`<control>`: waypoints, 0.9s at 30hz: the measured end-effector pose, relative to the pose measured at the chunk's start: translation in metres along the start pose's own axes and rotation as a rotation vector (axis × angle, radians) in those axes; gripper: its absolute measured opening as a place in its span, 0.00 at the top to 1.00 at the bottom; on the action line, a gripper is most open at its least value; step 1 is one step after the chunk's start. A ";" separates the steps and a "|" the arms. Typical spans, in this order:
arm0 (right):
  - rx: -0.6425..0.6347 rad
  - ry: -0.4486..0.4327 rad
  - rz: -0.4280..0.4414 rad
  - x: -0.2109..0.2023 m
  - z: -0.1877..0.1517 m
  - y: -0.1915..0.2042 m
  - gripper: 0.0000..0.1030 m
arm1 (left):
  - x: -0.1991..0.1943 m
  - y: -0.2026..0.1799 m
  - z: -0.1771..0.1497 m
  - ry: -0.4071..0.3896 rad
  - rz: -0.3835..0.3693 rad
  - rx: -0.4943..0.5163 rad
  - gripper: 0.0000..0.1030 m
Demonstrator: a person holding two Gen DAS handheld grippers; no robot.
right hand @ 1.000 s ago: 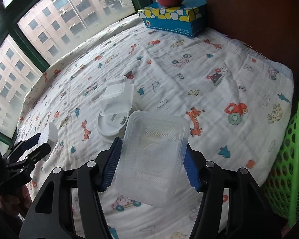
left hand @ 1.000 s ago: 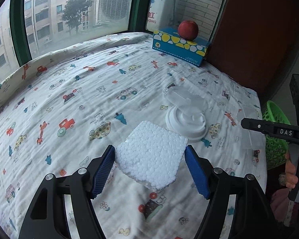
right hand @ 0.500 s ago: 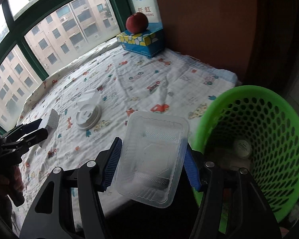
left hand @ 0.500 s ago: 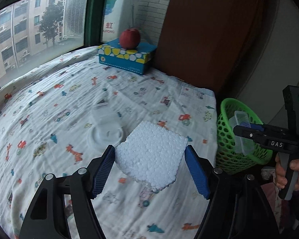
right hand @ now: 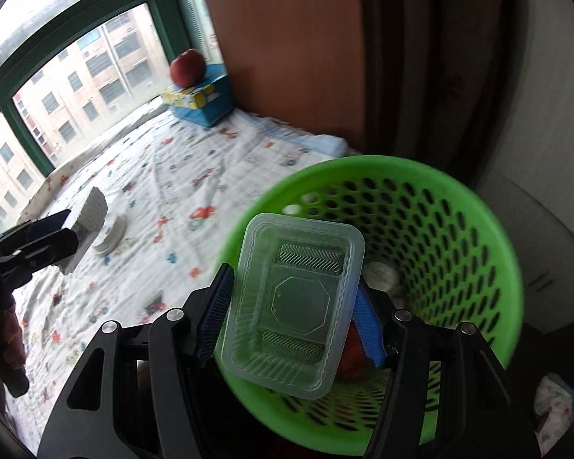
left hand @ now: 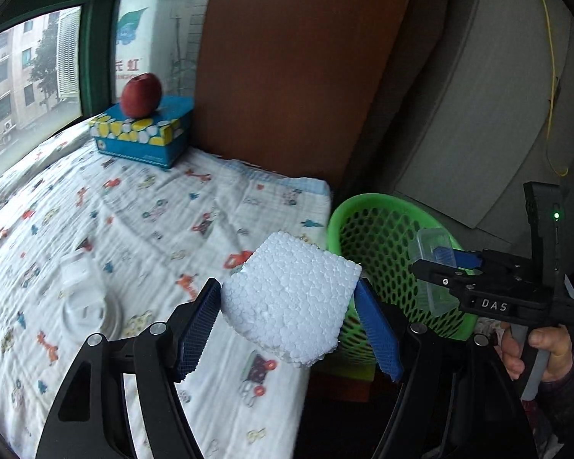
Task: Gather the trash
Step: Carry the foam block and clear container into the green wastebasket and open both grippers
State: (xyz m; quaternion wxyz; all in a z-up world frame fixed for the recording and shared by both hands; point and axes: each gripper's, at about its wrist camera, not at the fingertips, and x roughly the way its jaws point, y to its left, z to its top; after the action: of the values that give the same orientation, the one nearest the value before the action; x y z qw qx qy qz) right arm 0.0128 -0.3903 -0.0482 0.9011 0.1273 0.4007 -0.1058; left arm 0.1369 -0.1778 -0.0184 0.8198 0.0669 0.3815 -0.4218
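Gripping foam block [left hand: 292, 298], clear tray [right hand: 294, 313] over green basket [right hand: 478, 206]

You hold a white beaded foam block [left hand: 290, 302] and a clear ribbed plastic tray [right hand: 292, 306] between blue-padded black fingers [left hand: 197, 325]. The basket [right hand: 474, 229] is bright green; the bed sheet [left hand: 134, 222] white with cartoon vehicles; the apple [left hand: 140, 95] red on a blue-and-yellow box [left hand: 141, 139].

A white foam block [left hand: 290, 300] hung above the bed's edge. A clear plastic tray [right hand: 292, 300] tilted over the green basket [right hand: 478, 252], which held small scraps.
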 end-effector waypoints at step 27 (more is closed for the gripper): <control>0.083 -0.042 -0.063 -0.026 -0.017 -0.073 0.28 | 0.052 -0.086 0.033 0.032 -0.089 0.073 0.33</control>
State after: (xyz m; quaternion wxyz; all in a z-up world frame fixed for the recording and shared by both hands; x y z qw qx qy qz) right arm -0.0375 -0.4515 -0.0499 0.8995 0.1499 0.3808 -0.1531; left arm 0.1107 -0.2798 -0.0126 0.7912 0.0866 0.3814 -0.4702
